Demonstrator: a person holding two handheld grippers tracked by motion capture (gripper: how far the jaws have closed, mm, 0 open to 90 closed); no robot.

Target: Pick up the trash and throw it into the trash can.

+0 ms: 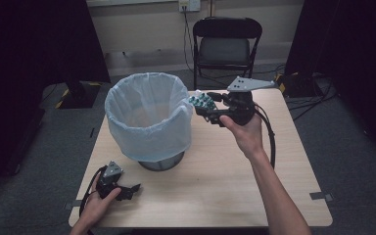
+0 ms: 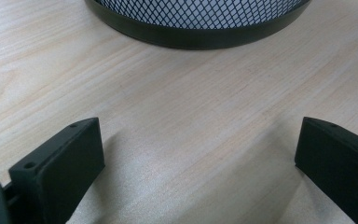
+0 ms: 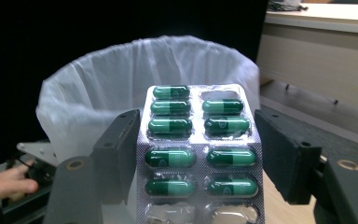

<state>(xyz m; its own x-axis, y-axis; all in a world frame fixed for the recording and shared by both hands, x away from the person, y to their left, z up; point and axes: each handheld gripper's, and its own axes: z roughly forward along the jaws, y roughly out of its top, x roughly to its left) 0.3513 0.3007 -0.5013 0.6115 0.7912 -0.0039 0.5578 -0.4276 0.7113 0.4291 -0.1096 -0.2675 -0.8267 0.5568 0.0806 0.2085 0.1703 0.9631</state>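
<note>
Pills (image 1: 201,101) clamped in right gripper (image 1: 206,105) at bin (image 1: 147,113) rim, long axis pointing across the opening, just short of the drop; left gripper (image 1: 129,190) open, idle on desk (image 1: 215,186).

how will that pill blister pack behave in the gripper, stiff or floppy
The blister pack probably stays fairly stiff: it stands flat between the right gripper jaws without sagging. Its foil looks smooth, so it may slip. Likely light, as some pockets are empty.
</note>
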